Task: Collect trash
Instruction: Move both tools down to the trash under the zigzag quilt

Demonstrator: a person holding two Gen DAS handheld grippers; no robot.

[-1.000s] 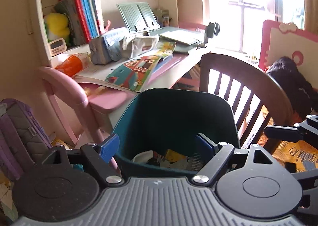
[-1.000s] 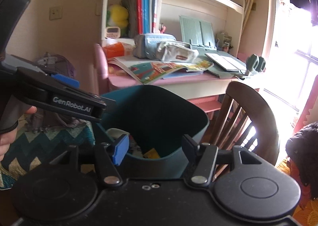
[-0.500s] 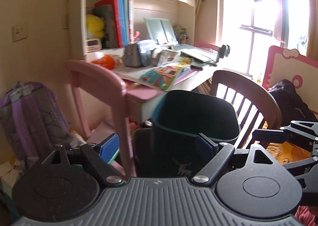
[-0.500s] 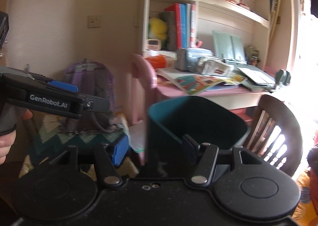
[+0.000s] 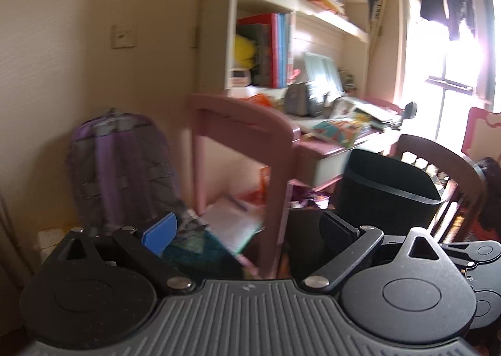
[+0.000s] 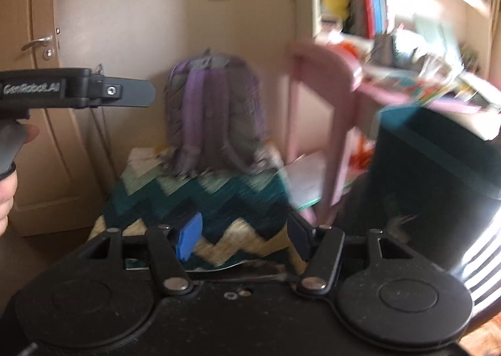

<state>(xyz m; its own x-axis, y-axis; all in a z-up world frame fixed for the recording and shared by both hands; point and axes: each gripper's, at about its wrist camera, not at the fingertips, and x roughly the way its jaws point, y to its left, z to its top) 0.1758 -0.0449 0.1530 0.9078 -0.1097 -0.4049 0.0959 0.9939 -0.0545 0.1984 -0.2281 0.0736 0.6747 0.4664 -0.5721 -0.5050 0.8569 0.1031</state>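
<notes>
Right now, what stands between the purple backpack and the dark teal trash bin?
The pink desk's end frame, with loose papers on the floor under it, shown in the left wrist view.

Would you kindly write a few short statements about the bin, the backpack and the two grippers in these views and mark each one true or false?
1. The purple backpack stands upright against the wall. True.
2. The right gripper is clamped on a piece of trash. False: nothing is between its fingers.
3. The dark teal bin stands to the right of the pink chair in the left wrist view. True.
4. The left gripper is fully shut. False: its jaws are opening, with nothing between them.
5. The backpack lies on the desk. False: it sits low, on the zigzag-patterned cloth.
</notes>
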